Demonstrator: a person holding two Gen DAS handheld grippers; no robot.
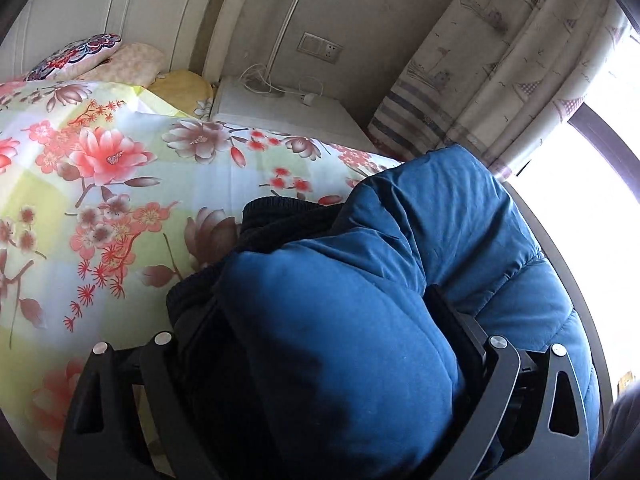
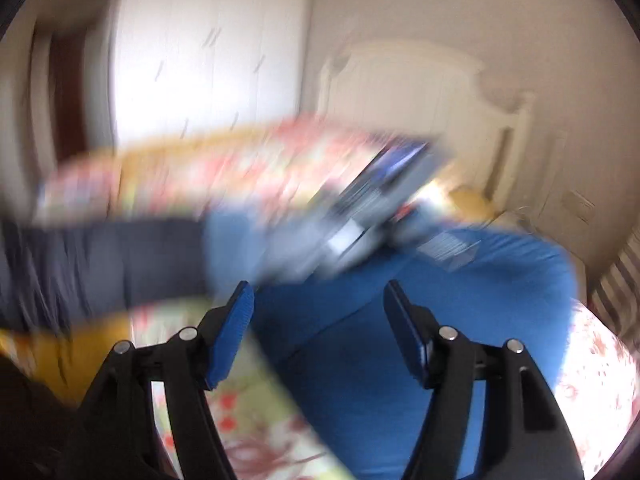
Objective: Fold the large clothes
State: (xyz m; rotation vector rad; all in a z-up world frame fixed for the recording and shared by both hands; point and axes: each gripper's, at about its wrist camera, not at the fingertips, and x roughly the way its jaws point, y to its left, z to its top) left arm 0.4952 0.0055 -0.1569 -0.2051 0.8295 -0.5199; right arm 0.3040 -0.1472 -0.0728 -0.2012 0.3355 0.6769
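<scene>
I see the blue padded jacket (image 1: pixel 400 248) bunched on the floral bedspread (image 1: pixel 112 168), filling my left wrist view from centre to four o'clock, its dark knit cuff (image 1: pixel 280 220) showing at nine o'clock of the bulk. My left gripper (image 1: pixel 320 320) stands spread wide, a thick fold bulging between its fingers, which I cannot see pressing it. Only this view shows the nightstand (image 1: pixel 288 108) and curtain (image 1: pixel 500 72) at one o'clock. The right wrist view is smeared: my right gripper (image 2: pixel 318 292) gapes partway, holding nothing, above the jacket (image 2: pixel 360 360), with a wardrobe (image 2: pixel 208 52) at eleven o'clock.
</scene>
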